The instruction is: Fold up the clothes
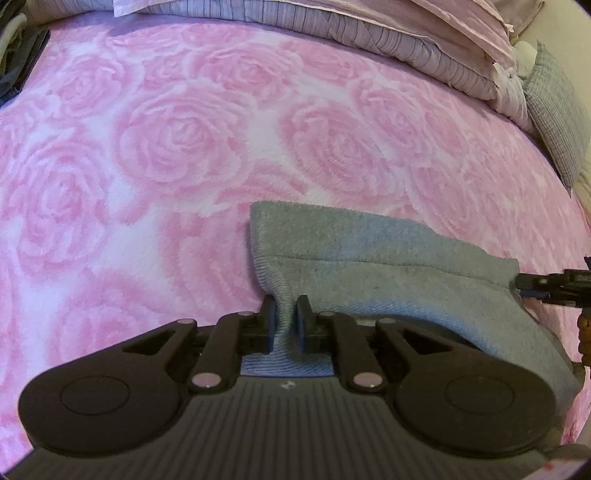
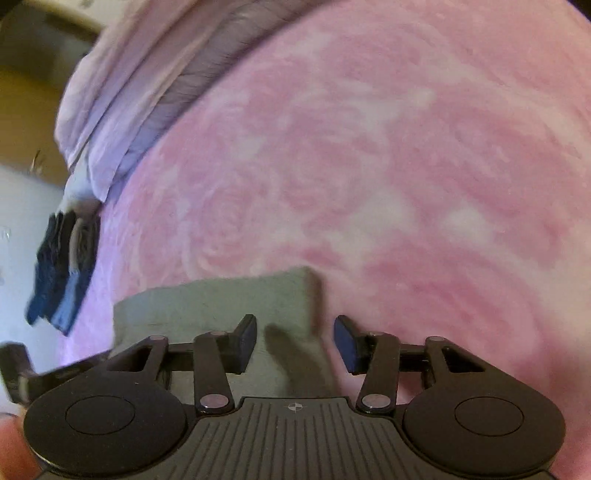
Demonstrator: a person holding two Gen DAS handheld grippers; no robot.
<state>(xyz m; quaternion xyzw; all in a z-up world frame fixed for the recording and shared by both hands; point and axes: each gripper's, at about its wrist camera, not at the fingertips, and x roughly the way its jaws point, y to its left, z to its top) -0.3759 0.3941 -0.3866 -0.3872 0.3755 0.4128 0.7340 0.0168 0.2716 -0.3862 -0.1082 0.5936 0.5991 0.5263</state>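
Note:
A grey knitted garment lies folded on the pink rose-patterned blanket. My left gripper is shut on the garment's ribbed near edge, with cloth bunched between the pads. In the right wrist view the same grey garment lies under and ahead of my right gripper, which stands open with its left finger over the cloth and its right finger over the blanket. The right gripper's tip shows at the right edge of the left wrist view, beside the garment's far corner.
Folded lilac and striped bedding is heaped along the far side of the bed. A grey checked pillow lies at the right. A dark blue stack of folded clothes sits at the bed's left edge in the right wrist view. A person's fingers show bottom left.

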